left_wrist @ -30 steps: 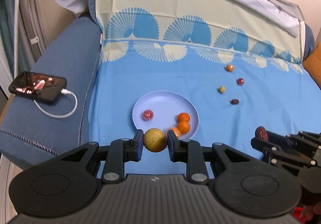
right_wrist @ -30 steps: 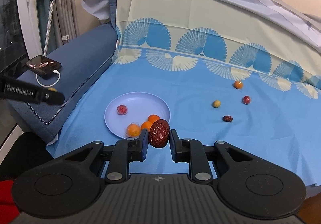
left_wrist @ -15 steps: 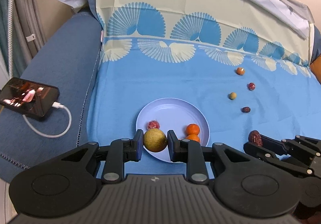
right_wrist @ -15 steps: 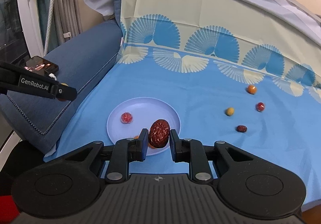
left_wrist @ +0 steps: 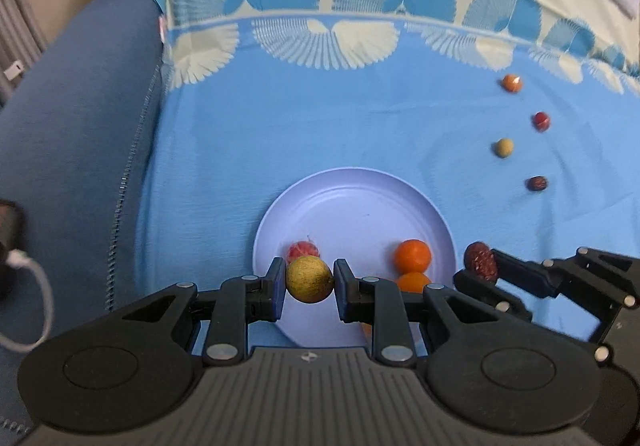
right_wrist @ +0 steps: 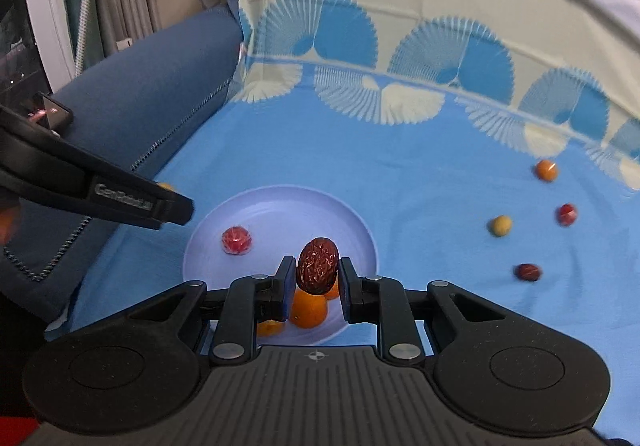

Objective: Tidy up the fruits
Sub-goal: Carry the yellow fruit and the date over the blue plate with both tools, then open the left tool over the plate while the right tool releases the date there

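My left gripper is shut on a yellow-green round fruit, held over the near edge of the pale blue plate. My right gripper is shut on a wrinkled red date, held above the plate; it also shows in the left wrist view at the plate's right rim. On the plate lie a red wrapped fruit and oranges. Loose on the sheet to the right are an orange fruit, a red one, a yellowish one and a dark date.
The plate rests on a blue sheet over a sofa seat. The dark blue armrest rises at the left, with a phone and white cable on it. The patterned backrest stands behind.
Both grippers have moved forward and down toward the plate, each still holding its fruit. The plate and loose fruits look larger and nearer.
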### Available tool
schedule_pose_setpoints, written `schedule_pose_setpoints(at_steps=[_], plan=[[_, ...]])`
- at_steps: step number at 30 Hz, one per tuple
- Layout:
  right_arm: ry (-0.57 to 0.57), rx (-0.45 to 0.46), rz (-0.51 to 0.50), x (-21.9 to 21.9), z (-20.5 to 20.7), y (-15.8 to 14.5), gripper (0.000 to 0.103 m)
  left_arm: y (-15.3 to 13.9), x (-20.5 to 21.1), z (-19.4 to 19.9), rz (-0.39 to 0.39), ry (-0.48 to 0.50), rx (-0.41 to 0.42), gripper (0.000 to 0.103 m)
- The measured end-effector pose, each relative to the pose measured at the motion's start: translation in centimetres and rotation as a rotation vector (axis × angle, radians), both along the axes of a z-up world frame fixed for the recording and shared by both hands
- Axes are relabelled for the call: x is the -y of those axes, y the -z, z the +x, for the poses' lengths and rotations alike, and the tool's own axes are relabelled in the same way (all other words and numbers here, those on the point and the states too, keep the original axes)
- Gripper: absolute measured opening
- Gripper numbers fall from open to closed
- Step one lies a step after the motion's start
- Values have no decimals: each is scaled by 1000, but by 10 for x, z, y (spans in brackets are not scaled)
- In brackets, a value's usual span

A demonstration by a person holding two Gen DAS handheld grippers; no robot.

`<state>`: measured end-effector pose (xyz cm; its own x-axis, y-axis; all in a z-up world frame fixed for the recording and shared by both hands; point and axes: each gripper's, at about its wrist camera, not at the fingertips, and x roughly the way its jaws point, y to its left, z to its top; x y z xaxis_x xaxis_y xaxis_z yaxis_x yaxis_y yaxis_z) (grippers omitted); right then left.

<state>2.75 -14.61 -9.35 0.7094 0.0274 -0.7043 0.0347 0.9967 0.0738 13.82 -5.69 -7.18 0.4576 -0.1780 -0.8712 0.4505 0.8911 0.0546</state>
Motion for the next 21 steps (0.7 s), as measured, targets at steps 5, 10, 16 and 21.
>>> schedule_pose_setpoints(at_steps=[5,10,16,21], plan=[[-24,-48,20,4,27,28,24,29,13,25,32,4,-35,28],[-42,-55,-5,4,47,46,24,44,26,40,70,21,35,72],[-45,-48,-3,11,61,51,81,35,25,40,82,48,81,103],[-59,-45,-18,13,22,32,95,19,-6,4,90,-8,70,103]])
